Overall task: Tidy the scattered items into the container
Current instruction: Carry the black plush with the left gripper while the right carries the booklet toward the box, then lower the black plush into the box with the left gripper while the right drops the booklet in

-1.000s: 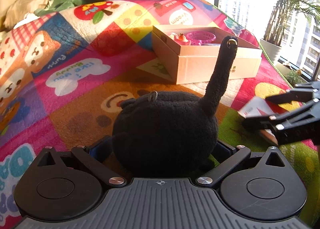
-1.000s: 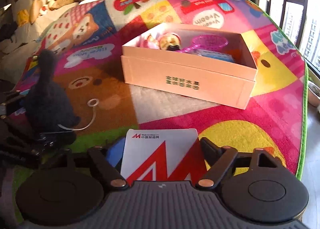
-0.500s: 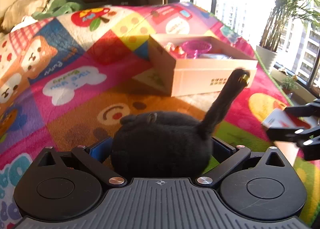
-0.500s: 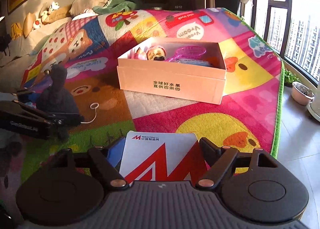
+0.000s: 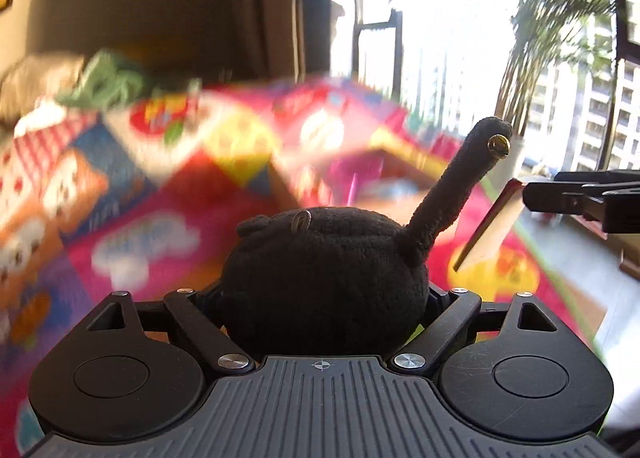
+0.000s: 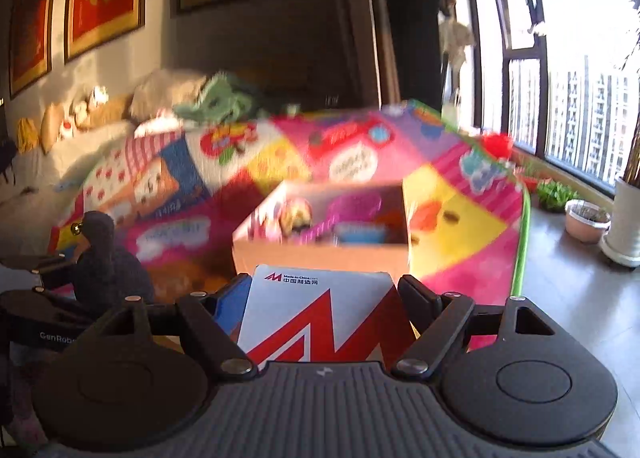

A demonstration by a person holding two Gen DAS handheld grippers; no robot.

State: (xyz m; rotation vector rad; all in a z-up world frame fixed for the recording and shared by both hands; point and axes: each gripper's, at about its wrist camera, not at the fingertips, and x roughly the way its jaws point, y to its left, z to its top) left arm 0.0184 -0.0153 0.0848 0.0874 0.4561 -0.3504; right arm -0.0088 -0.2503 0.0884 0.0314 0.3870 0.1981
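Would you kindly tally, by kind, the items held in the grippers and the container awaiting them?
Soft toys: 1, the black plush long-necked bird in the left gripper.
Booklets: 1, the white booklet with red zigzag in the right gripper.
Containers: 1, the open tan cardboard box.
Total: 3.

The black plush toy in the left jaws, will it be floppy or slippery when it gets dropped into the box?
The black plush toy looks soft and probably light. Its fuzzy surface likely resists slipping. The thin neck stands up unsupported, so perhaps stiffened. It may tip rather than roll on landing.
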